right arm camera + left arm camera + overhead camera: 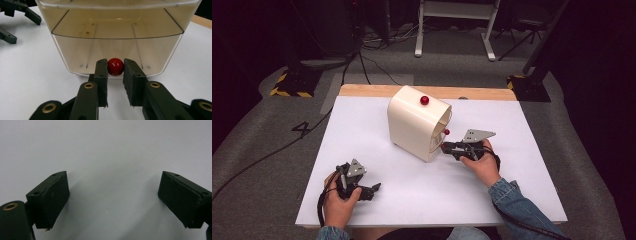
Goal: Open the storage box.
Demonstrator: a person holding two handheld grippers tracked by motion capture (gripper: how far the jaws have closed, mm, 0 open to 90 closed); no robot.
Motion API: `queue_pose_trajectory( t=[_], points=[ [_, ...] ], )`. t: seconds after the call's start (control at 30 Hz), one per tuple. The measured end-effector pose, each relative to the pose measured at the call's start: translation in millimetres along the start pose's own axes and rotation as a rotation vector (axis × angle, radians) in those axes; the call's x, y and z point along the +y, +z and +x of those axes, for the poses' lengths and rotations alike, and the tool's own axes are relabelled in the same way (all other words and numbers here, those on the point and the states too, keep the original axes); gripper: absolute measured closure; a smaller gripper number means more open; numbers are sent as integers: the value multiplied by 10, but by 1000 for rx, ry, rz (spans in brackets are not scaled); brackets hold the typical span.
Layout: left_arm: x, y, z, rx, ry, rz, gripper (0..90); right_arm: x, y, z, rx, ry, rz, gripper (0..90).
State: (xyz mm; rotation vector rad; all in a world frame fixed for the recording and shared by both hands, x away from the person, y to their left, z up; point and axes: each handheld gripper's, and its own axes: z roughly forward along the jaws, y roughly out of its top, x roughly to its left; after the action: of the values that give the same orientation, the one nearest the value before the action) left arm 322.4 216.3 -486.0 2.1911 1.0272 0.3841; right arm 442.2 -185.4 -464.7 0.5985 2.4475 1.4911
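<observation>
A cream box (414, 125) with a rounded top stands in the middle of the white board (357, 135), its clear front facing right. In the right gripper view a clear drawer (117, 47) fills the box's front, with a small red knob (115, 66) at its lower edge. My right gripper (116, 68) is shut on that knob, one pad on each side. From above, the right gripper (446, 146) points left into the box's front. My left gripper (373, 189) rests on the board at the near left, jaws open (113, 200), with nothing between them.
Another red knob (424, 100) sits on the box's top and one (446, 132) on its front above my right gripper. A wooden strip (362, 90) edges the board's far side. Cables and stand legs lie on the floor beyond.
</observation>
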Motion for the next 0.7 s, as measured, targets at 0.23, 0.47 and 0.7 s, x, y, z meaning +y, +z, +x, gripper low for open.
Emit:
queue_pose_trajectory(
  t=[0.23,0.47,0.7],
  points=[
    [-2,1,-5,-1,-5,-2,105,-1,-24,13,-8,-4,3,742],
    [1,0,-3,1,0,0,104,-35,-117,27,-12,-4,9,742],
    [5,-2,2,3,6,4,104,-94,-321,52,-20,7,3,743]
  ],
)
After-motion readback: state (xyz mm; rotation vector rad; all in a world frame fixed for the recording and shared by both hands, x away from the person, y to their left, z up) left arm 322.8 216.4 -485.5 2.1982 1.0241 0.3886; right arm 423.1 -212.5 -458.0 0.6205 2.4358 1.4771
